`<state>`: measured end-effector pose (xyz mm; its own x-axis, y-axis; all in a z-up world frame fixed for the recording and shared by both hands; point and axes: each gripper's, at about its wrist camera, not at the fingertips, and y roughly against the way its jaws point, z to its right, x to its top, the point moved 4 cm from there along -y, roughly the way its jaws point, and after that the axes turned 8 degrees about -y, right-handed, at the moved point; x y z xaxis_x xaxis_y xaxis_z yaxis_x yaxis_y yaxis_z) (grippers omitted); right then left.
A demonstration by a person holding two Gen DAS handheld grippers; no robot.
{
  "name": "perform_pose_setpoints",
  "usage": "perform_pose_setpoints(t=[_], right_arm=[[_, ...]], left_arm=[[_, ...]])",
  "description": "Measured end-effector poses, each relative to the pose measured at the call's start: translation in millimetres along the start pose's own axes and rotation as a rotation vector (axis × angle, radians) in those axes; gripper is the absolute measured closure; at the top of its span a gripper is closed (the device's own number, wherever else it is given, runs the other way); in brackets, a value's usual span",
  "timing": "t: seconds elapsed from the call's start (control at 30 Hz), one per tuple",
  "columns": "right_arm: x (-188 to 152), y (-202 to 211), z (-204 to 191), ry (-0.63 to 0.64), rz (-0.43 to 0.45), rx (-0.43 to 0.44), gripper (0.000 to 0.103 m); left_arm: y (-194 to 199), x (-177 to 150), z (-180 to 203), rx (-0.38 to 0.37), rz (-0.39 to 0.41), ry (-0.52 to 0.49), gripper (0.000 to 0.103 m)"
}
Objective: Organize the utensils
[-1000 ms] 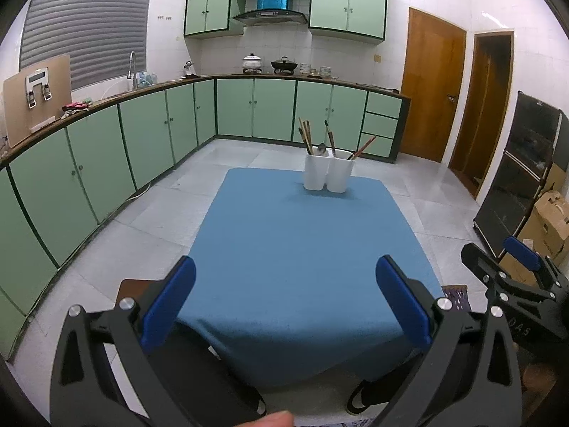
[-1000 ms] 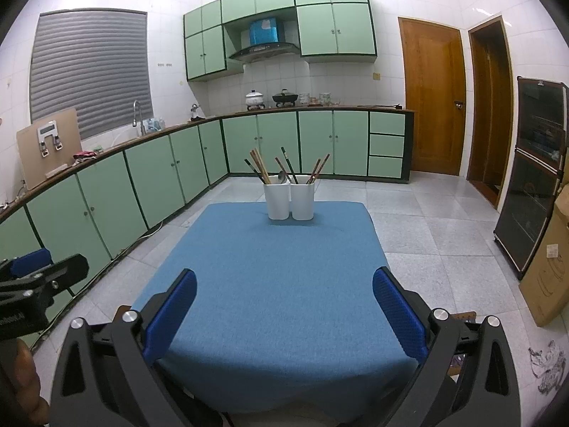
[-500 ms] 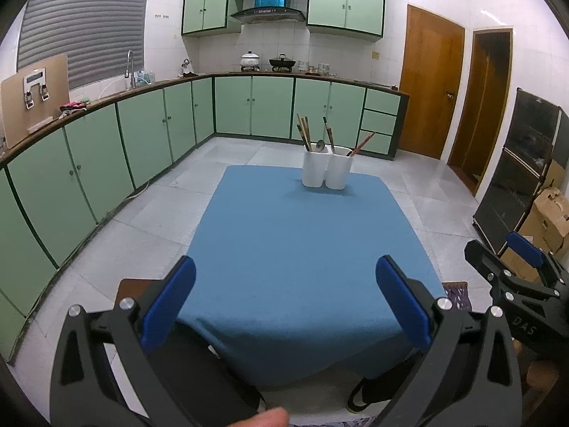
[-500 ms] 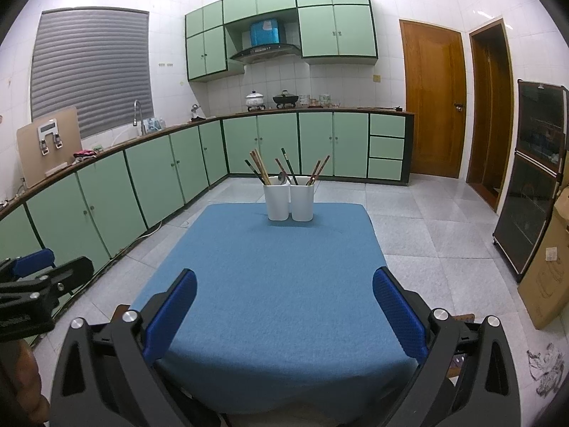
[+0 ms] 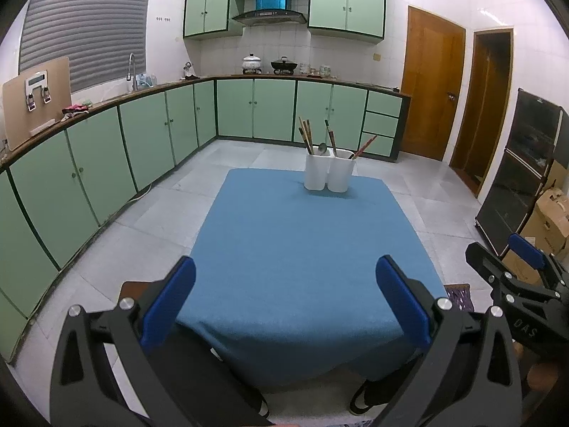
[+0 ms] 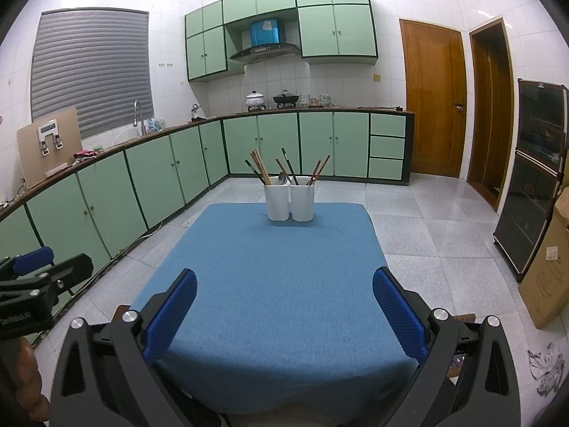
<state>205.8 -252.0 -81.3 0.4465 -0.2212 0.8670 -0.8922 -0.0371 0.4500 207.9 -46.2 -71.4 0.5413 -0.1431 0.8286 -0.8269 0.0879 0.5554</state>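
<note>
Two white utensil holders [image 5: 329,170] stand side by side at the far end of the blue-clothed table [image 5: 302,256]; they also show in the right wrist view [image 6: 290,202]. Chopsticks [image 6: 259,166] and a metal spoon [image 6: 282,178] stand in them. My left gripper [image 5: 284,297] is open and empty, above the table's near edge. My right gripper [image 6: 284,306] is open and empty, level with it on the right; it shows at the right edge of the left wrist view [image 5: 522,259].
Green cabinets [image 5: 106,156] run along the left and back walls. Wooden doors [image 6: 432,96] and a dark glass cabinet [image 6: 533,178] stand on the right, with cardboard boxes [image 5: 547,220] on the floor. A dark stool [image 5: 133,286] sits at the table's near left.
Both grippers have risen and tilted slightly, so the holders sit a little lower in view. Both stay open and empty.
</note>
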Motion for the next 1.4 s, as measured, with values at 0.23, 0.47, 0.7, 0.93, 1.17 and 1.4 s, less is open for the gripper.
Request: perform_pose_setpoints(t=[0.23, 0.47, 0.7, 0.93, 1.17, 1.4], right_arm=[[2.0, 3.3, 1.6, 0.002, 0.011, 0.004, 0.006], [2.8, 3.8, 1.8, 0.004, 0.015, 0.002, 0.006], [3.2, 4.2, 1.9, 0.002, 0.016, 0.005, 0.006], [4.2, 4.7, 2.3, 0.001, 0.018, 0.005, 0.006], [6.4, 5.9, 3.2, 0.0, 0.02, 0.003, 0.006], [7.1, 5.3, 3.6, 0.0, 0.02, 0.002, 0.006]], left_arm=[[6.4, -1.5, 4.9, 0.005, 0.022, -0.008, 0.005], [9.6, -1.5, 2.7, 0.0, 0.026, -0.003, 0.005], [10.6, 0.7, 1.8, 0.002, 0.029, -0.004, 0.005], [9.9, 1.1, 4.3, -0.007, 0.027, -0.009, 0.005], [8.8, 1.4, 5.2, -0.001, 0.027, -0.013, 0.005], [8.5, 2.9, 5.9, 0.0, 0.027, -0.014, 0.005]])
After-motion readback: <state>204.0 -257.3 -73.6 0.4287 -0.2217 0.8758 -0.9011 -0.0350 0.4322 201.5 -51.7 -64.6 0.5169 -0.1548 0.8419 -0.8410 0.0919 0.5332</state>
